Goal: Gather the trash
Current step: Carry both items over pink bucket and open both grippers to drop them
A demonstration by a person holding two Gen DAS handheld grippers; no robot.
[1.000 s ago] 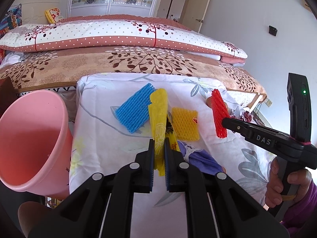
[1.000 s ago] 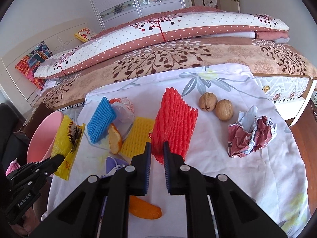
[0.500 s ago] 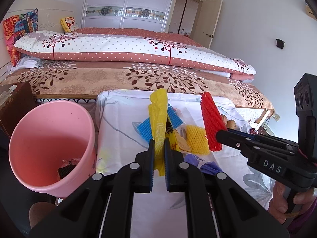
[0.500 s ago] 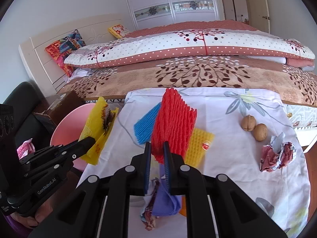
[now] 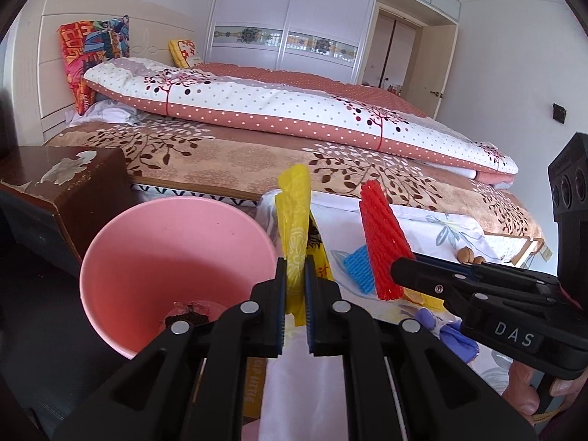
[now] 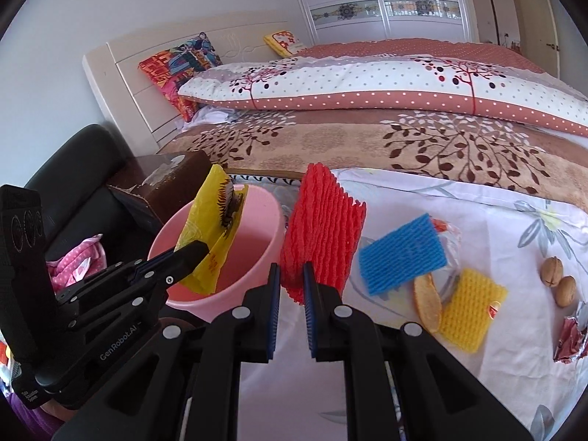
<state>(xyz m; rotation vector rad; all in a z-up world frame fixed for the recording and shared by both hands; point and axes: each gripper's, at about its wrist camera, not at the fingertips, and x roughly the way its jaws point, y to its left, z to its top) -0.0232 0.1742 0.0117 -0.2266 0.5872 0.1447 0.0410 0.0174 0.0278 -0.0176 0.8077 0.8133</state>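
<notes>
My left gripper is shut on a yellow snack wrapper and holds it upright at the right rim of the pink bin. In the right wrist view the wrapper hangs over the bin. My right gripper is shut on a red foam net, held above the table's left edge beside the bin. The red net also shows in the left wrist view. Dark trash lies at the bin's bottom.
On the floral tablecloth lie a blue foam net, a yellow foam net, an orange peel, two walnuts, crumpled foil. A brown nightstand stands left of the bin; the bed is behind.
Both grippers have swung left toward the pink bin, carrying the yellow wrapper and the red net. The wrapper has gone from above the table to the bin's rim.
</notes>
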